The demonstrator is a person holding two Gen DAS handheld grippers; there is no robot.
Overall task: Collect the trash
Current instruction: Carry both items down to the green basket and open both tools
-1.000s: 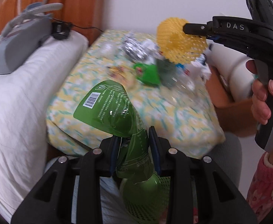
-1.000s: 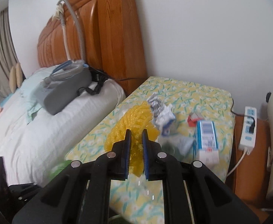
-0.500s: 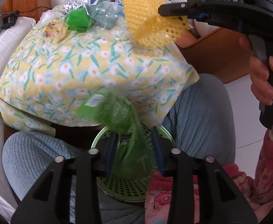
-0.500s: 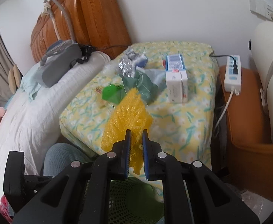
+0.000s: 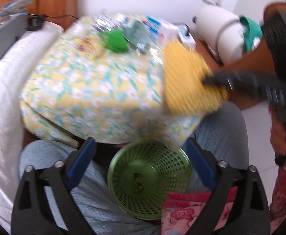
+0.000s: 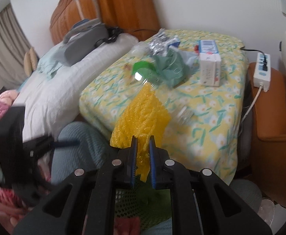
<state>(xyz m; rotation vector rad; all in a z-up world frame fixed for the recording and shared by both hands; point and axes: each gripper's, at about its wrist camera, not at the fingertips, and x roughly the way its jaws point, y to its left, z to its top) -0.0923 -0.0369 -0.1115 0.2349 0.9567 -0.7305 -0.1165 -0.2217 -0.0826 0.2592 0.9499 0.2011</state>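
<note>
The yellow foam net [image 6: 143, 113] is showing a soft, bubbly, matt mesh. The green basket [image 5: 148, 178] is looking like glossy perforated plastic. The surface's floral cloth [image 6: 211, 117] is reading as matt printed cotton, though blur is leaving that uncertain. The headboard [image 6: 127, 5] is gleaming as varnished wood. The crumpled foil [image 6: 158, 43] is shining metallic. The carton [image 6: 209, 66] is appearing as smooth printed card.

- Left gripper [image 5: 141, 162]: matte black plastic frame with triangular cut-outs, blue pads on the fingers [image 5: 80, 162], round silver screws at the finger joints.
- Right gripper [image 6: 143, 164]: same black build, blue pads, four silver screws.
- Sleeve [image 5: 285, 193] at 4 o'clock: pink, floral print.
- Trousers [image 5: 223, 131]: pale blue, ribbed knit.
</note>
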